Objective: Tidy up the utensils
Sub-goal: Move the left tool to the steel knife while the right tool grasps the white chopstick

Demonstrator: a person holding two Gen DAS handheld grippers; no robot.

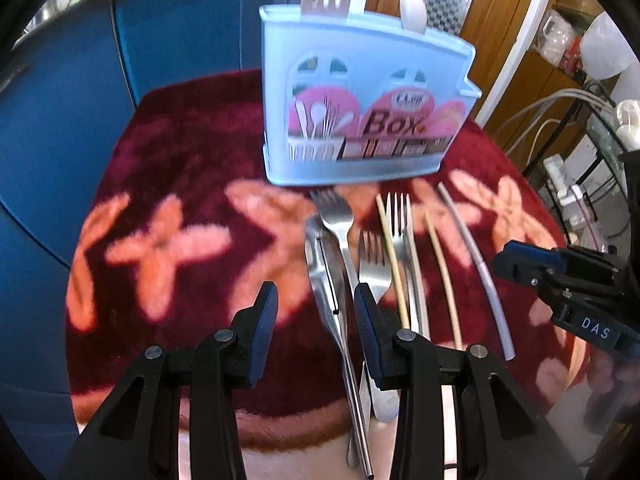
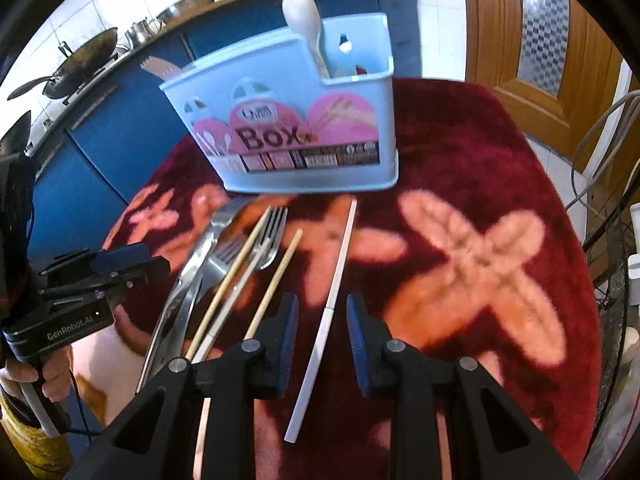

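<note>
On the dark red flowered cloth (image 1: 192,152), steel forks (image 1: 335,216), pale chopsticks (image 2: 272,280) and a white stick (image 2: 336,276) lay before the blue utensil box (image 2: 288,128). Your left claw (image 1: 316,312) stood part-spread over the forks, gripping nothing. Your right claw (image 2: 322,316) stood part-spread astride the white stick, not pinching it.

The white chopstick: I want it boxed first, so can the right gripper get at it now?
Probably yes. The white chopstick lies alone on the red mat, in line between the open right gripper fingers, nothing covering it.
</note>
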